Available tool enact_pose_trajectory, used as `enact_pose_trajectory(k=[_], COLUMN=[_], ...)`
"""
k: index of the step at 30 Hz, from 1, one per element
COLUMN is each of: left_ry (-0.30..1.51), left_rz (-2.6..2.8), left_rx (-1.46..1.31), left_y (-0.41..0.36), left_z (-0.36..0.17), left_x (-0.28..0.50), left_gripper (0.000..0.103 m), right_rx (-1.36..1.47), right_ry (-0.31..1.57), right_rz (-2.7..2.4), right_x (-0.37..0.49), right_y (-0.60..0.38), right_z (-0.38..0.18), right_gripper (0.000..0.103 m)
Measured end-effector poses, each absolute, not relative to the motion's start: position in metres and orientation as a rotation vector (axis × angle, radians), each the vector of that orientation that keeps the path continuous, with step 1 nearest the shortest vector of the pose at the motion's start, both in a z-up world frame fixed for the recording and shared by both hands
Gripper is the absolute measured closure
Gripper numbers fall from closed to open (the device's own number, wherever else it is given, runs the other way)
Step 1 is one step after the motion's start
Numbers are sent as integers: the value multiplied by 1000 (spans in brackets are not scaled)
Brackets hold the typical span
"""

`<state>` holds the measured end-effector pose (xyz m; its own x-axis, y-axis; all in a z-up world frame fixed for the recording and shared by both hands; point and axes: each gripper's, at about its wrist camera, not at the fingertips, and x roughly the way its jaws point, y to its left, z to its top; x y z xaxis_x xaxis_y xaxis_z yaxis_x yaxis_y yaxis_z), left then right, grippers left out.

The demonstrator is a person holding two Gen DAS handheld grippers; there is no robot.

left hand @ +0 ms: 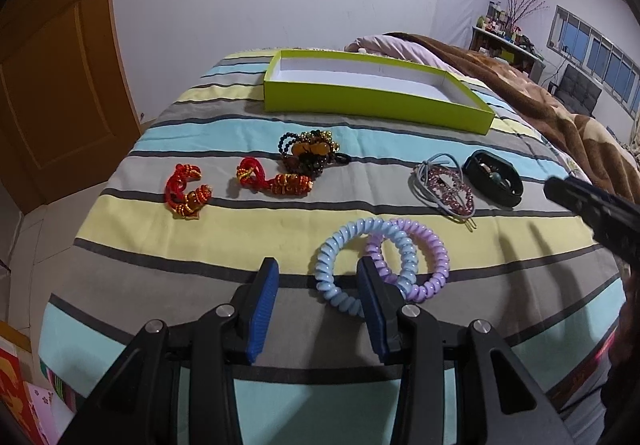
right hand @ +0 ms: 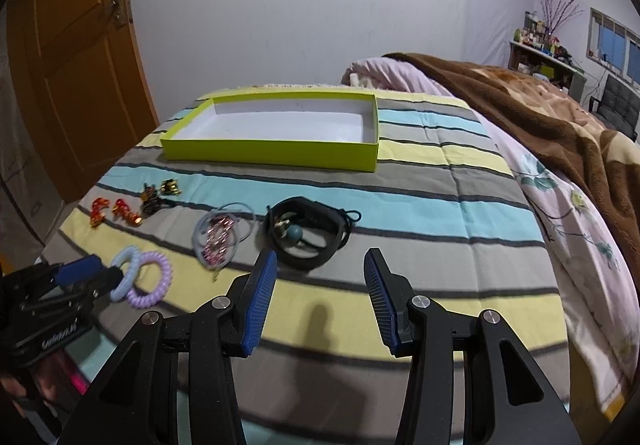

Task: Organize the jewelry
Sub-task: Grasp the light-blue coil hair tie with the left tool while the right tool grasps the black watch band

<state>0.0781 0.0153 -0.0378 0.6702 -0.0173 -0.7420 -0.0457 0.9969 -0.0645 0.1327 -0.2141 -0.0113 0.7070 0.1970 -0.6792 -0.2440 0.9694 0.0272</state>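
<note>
Blue-padded and spread wide, the left claw [left hand: 318, 297] straddles the near rim of the blue coil band [left hand: 362, 265], grasping nothing; the right claw [right hand: 320, 303] hangs released above the bed [right hand: 440, 285]. Far off lies one empty green box [left hand: 372, 105]. Nearer: one black strap [right hand: 306, 239], one purple coil band [left hand: 416, 257] interlinked with the blue, one beaded dark cluster [left hand: 310, 155], two red knotted charms [left hand: 186, 197], one pink clip among thin elastics [left hand: 448, 187]. Risk: pinching the blue coil may drag the purple one along, or slip.
</note>
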Motion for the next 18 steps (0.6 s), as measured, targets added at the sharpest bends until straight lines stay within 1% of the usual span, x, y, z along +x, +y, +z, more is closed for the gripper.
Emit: enact_pose_trajectory(k=[2, 4, 5, 7, 9, 11, 12, 13, 16, 18], left_ry=[834, 831, 830, 828, 825, 823, 822, 821, 818, 814], left_rz=[26, 33, 35, 38, 40, 37, 37, 36, 26, 21], left_rx=[-67, -57, -53, -45, -37, -33, -32, -33, -48, -55], left_y=[15, 15, 15, 15, 14, 15, 16, 17, 20, 21], left_z=[-38, -39, -39, -39, -39, -39, -39, -39, -39, -39], left_x=[80, 83, 84, 85, 87, 89, 89, 90, 90, 89], left_gripper=[67, 74, 75, 81, 84, 87, 91, 92, 93, 93], right_rx=[-66, -72, -77, -85, -89, -91, -92, -93, -102, -105], right_ry=[761, 787, 799, 827, 858, 889, 900, 904, 894, 885], right_rz=[248, 250, 251, 255, 255, 255, 257, 258, 250, 248], right_x=[144, 155, 161, 171, 180, 187, 190, 191, 190, 189], right_y=[-214, -212, -211, -209, -207, -206, -206, -205, -204, -203], right_z=[-13, -16, -17, -22, -29, -36, -38, -40, -39, -37], right_gripper=[58, 71, 72, 73, 74, 78, 84, 88, 93, 94])
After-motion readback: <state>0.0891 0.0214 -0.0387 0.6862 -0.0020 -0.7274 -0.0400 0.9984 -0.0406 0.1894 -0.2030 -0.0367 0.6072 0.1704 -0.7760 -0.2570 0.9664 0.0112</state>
